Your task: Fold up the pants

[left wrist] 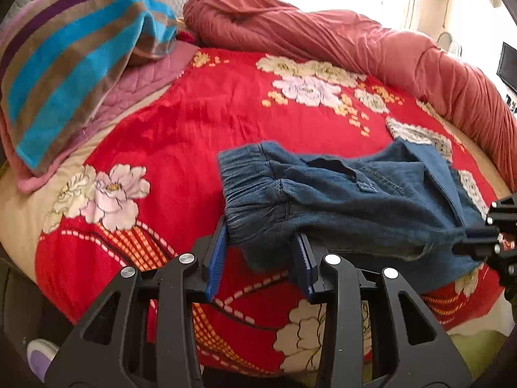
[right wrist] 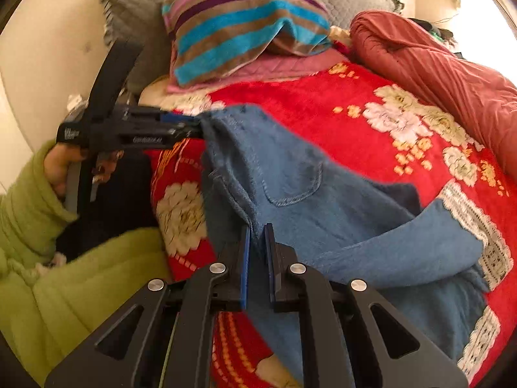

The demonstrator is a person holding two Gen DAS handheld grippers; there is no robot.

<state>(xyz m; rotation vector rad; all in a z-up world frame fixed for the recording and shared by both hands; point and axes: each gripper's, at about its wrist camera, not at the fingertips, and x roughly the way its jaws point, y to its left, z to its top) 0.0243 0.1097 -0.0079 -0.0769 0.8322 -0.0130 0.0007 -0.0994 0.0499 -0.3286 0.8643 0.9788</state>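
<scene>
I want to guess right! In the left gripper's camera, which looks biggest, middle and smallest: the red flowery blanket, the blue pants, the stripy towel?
1. Red flowery blanket
2. Blue pants
3. Stripy towel

Pants and towel look nearly alike, so their order is unsure.

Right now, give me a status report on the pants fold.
Left gripper wide around waistband. Right gripper pinching pants edge. Blue denim pants lifted over red floral blanket, unfolded. Nothing blocking.
</scene>
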